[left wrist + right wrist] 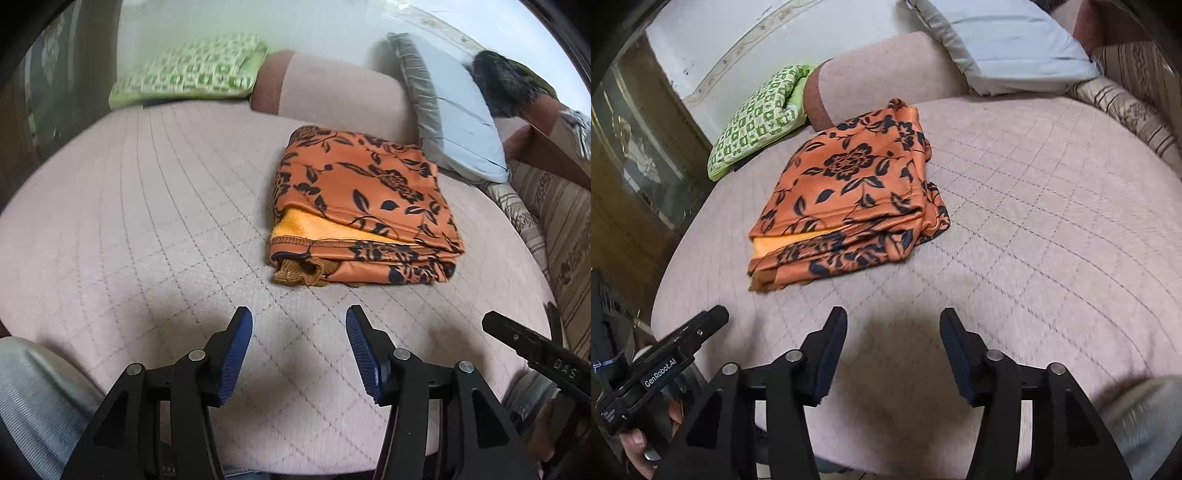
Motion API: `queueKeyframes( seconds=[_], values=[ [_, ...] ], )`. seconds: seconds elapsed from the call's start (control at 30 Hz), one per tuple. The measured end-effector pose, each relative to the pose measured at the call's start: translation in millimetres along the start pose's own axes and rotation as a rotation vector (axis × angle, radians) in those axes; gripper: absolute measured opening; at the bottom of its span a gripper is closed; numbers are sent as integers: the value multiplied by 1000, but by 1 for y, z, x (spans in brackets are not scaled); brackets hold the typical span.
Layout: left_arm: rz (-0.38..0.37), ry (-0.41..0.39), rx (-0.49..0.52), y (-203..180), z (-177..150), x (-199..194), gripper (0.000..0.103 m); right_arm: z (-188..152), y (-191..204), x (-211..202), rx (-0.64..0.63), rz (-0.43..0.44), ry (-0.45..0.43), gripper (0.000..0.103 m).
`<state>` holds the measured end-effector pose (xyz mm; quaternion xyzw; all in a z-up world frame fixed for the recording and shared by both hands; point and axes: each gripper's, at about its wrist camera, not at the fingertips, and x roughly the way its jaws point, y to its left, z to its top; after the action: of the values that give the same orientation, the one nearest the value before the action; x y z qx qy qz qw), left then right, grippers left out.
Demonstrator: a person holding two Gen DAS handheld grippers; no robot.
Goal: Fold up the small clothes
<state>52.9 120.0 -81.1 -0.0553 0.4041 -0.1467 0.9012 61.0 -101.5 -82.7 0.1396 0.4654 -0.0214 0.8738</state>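
Both claws, left gripper [299, 347] and right gripper [893, 349], seen open, nothing held. Folded orange garment [360, 206] lying on bed [147, 206], 1 o'clock of left gripper. Fold probably finished; bottom layers unclear. Loose hem to be tucked flat, edges squared.

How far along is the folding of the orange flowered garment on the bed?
Done: the orange flowered garment lies folded into a compact stack on the quilted bed cover, its yellow lining showing at one edge. In hand: nothing; the left tongs and right tongs are open and empty, short of the stack. Left: perhaps tidying the brown knit cuff poking out underneath. No other unfolded clothes are in view.
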Motion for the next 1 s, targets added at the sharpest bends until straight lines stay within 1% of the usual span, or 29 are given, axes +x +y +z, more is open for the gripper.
queueKeyframes(
  seconds=[0.07,0.17,0.27,0.4,0.5,0.63,0.73,0.83,1.0],
  values=[
    [4,-14,6,-2,-5,-14,58,-5,7,-12,-14,-9,-9,58],
    [7,-26,14,-3,-13,-31,61,-12,17,-33,-38,-63,-35,61],
    [30,-28,41,-6,-18,-49,62,-17,21,-46,-32,-72,-45,63],
    [69,-57,78,-10,-23,-79,62,-22,28,-64,-27,-85,-47,63],
    [64,-70,89,-11,-23,-98,62,-22,32,-75,-19,-98,-42,63],
    [51,-92,72,-11,-22,-124,62,-21,36,-92,1,-106,-40,64],
    [61,-112,54,-10,-21,-142,62,-22,38,-103,8,-113,-43,64],
    [49,-97,67,-13,-17,-152,62,-20,40,-114,2,-121,-52,64],
    [67,-82,121,-24,-10,-167,62,-15,47,-132,-27,-146,-83,65]
  ],
)
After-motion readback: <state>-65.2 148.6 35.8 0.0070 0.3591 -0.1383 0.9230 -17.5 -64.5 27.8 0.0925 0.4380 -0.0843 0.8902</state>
